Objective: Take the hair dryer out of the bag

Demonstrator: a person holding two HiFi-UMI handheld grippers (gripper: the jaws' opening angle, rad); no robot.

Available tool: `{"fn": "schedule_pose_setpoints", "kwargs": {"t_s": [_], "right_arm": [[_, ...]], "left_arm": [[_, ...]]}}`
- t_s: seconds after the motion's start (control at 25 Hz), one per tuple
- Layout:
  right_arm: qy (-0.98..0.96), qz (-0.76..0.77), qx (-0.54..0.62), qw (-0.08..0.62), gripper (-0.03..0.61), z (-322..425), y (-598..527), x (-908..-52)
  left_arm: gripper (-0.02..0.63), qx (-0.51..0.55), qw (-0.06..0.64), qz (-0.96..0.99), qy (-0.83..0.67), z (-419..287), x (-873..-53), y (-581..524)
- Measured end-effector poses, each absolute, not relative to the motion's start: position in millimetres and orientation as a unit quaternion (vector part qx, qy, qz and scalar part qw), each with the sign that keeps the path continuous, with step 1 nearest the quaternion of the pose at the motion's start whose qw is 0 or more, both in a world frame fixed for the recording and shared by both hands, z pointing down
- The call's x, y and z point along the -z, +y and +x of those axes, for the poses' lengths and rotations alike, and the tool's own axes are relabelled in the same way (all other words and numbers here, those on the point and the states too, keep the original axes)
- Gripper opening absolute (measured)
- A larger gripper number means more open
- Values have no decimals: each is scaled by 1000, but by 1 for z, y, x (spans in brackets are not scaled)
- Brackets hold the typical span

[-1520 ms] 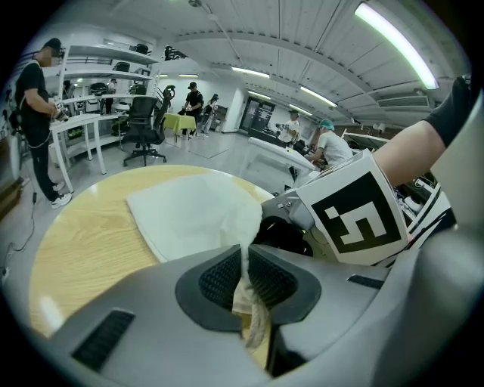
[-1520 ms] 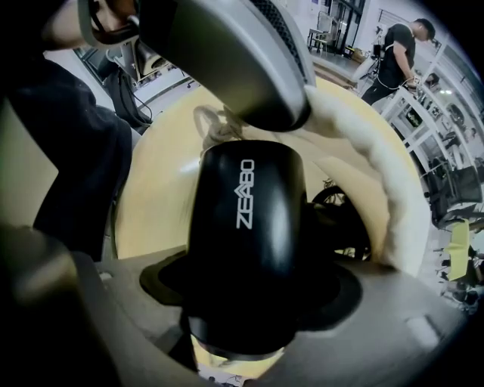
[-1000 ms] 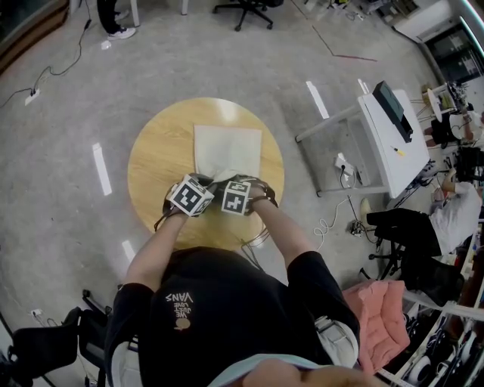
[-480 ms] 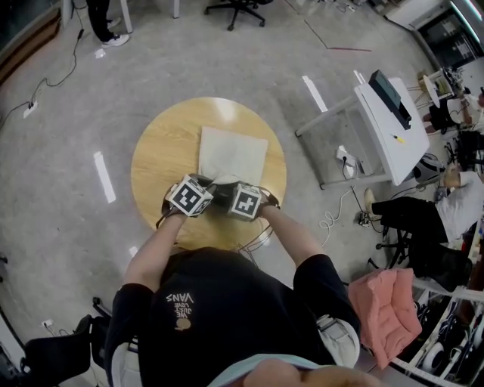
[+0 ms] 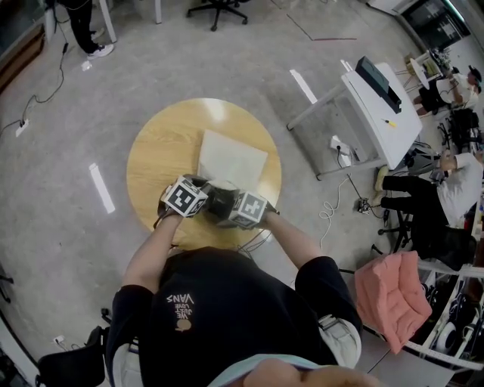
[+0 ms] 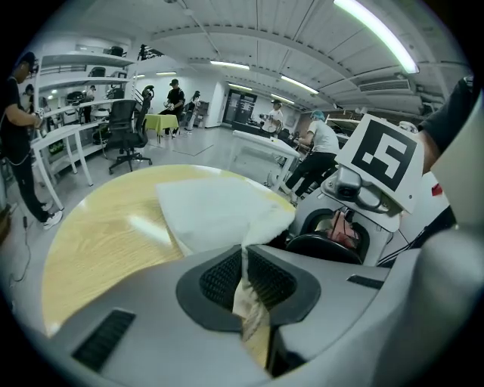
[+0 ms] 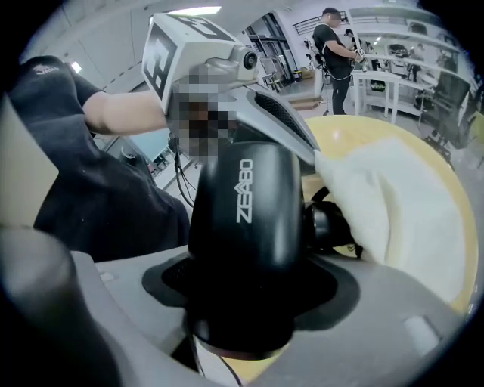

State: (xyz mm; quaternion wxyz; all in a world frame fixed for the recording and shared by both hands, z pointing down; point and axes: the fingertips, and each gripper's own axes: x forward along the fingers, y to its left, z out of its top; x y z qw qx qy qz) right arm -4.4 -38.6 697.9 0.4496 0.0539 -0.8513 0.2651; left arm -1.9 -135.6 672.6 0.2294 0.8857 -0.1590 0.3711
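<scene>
A white cloth bag [image 5: 231, 159] lies flat on the round wooden table [image 5: 155, 147]. My left gripper [image 6: 246, 276] is shut on a pinch of the bag's near edge [image 6: 253, 227], by its mouth. My right gripper [image 7: 242, 295] is shut on the black hair dryer [image 7: 246, 219], whose barrel stands between the pads. The dryer's far end and its cord [image 7: 329, 223] sit at the bag's opening [image 7: 393, 204]. In the head view the dryer [image 5: 218, 204] shows dark between the two marker cubes, near the table's front edge.
A white desk with a dark monitor [image 5: 382, 87] stands to the right of the table. A cable [image 5: 331, 215] lies on the floor beside it. A pink cushion [image 5: 389, 291] sits at the lower right. An office chair [image 5: 219, 9] and people are further off.
My right gripper has pulled back to the right and rolled, and the dryer's black body now shows outside the bag. The left gripper has kept its hold in place.
</scene>
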Motion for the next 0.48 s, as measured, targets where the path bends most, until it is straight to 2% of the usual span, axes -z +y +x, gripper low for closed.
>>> {"fn": "schedule_pose_setpoints", "kwargs": {"t_s": [0.48], "right_arm": [[-868,41,-294,398,354,-27,-7,-671]], "left_arm": [[32,-367,221,887,-173,-1,-673,-161]]}}
